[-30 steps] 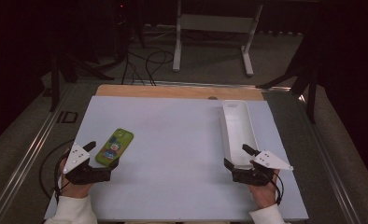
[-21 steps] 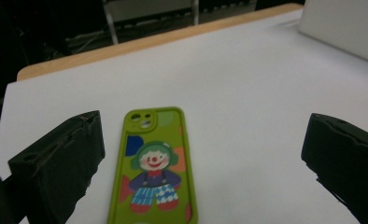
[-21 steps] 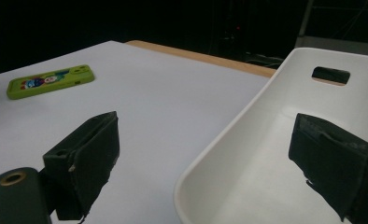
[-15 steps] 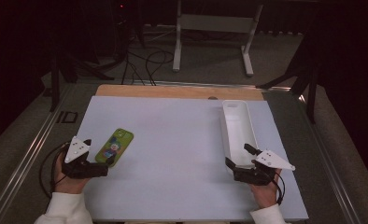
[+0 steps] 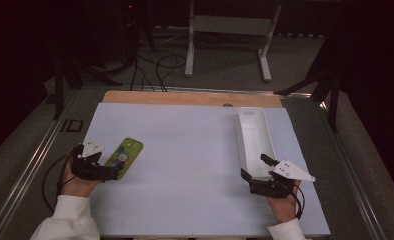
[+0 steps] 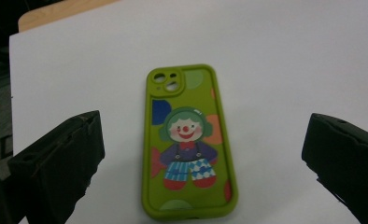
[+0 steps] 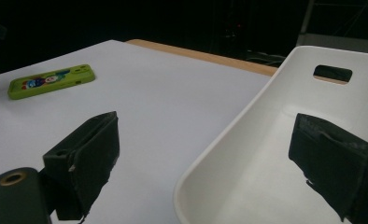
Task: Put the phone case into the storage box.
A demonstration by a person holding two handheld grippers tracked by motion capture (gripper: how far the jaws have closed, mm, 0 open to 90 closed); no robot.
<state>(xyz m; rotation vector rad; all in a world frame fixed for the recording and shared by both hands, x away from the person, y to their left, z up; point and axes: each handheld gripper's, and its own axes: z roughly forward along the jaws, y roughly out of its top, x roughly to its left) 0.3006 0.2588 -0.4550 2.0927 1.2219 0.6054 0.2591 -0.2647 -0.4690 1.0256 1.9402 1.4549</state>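
A green phone case [image 5: 125, 155] printed with a clown lies flat on the white table top [image 5: 185, 150], at the left. My left gripper [image 5: 115, 170] stands open at the case's near end. In the left gripper view the case [image 6: 187, 144] lies between the two wide-apart jaws of this gripper [image 6: 203, 133], touching neither. A long white tray [image 5: 255, 135] lies at the right. My right gripper [image 5: 255, 167] is open at the tray's near end. In the right gripper view this gripper [image 7: 205, 130] straddles the tray's rim [image 7: 219, 140], with one jaw over the table and the other inside the tray.
The tray holds nothing and has a handle slot [image 7: 332, 73] at its far end. A wooden strip [image 5: 190, 98] runs along the far edge of the table. Beyond it are a dark floor with cables and a stand's legs [image 5: 225, 45].
My left gripper has moved slightly away from me and turned to line up with the phone case, whose near end now lies between its jaws. The right gripper has hardly moved.
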